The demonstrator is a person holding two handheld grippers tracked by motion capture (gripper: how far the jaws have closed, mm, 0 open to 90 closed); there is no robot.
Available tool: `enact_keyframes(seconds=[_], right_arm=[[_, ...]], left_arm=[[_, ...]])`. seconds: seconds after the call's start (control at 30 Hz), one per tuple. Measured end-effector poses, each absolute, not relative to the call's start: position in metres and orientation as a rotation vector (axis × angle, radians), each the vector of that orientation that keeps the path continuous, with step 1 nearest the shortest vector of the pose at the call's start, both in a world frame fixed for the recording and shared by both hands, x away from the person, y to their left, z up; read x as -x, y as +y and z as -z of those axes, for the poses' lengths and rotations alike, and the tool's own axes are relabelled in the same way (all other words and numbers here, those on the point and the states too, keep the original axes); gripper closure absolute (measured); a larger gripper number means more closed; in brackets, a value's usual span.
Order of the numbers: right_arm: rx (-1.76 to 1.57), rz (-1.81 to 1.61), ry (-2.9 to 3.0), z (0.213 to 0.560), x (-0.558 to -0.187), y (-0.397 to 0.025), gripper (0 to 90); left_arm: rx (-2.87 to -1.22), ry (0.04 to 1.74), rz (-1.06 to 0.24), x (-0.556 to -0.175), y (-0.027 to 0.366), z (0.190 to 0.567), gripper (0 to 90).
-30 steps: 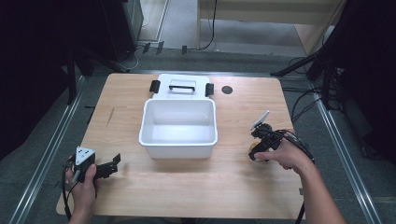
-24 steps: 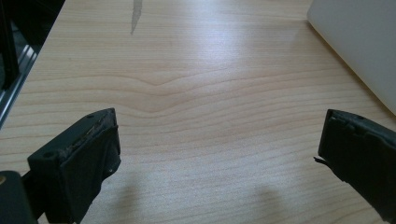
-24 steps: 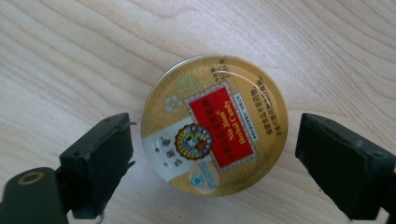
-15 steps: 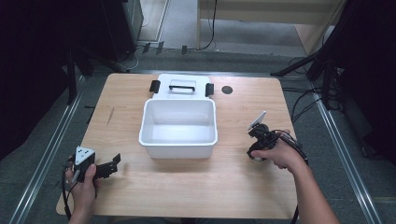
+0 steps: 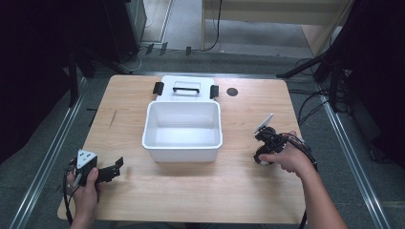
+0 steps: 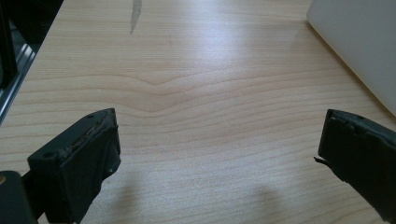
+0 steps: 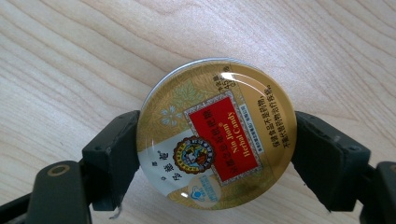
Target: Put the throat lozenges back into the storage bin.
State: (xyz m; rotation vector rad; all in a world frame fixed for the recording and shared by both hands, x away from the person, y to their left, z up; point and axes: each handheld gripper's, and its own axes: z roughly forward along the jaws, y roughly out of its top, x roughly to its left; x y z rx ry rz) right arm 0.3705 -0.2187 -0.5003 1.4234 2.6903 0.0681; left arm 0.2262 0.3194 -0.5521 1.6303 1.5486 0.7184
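The right gripper (image 7: pixel 217 140) has its jaws closed against the two sides of a round gold candy tin (image 7: pixel 216 135), lid up toward the camera, with wood grain close behind it. In the high view the tin (image 5: pixel 262 159) sits right of the white bin (image 5: pixel 183 110), near that bin's front right corner but apart from it; whether it rests on the table (image 5: pixel 191 195) or is just off it is hard to tell from here. The step in hand looks like the grasp, with the tin secured and the carry not yet begun. The likely next move is a lift and a travel leftward to the bin, high enough to clear its right wall, then a release over the open inside, which looks empty.

The left gripper (image 6: pixel 219 154) has its jaws spread wide and holds nothing; it waits left of the bin's front left corner, well apart from it. Behind the bin lies a white lid (image 5: pixel 186 87) with a black handle and latches, touching or nearly touching the back wall. A small dark disc (image 5: pixel 232 91) lies right of the lid. Nothing lies between tin and bin, so only the wall stands in the way
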Motion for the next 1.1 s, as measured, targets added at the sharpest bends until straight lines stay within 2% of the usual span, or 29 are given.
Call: enact_keyframes(seconds=[1.1], right_arm=[[-1.167, -0.167, 2.784, 0.466, -0.367, -0.21, 20.6]], left_arm=[[-1.614, 1.548, -0.715, -0.225, 0.321, 0.552, 0.0]])
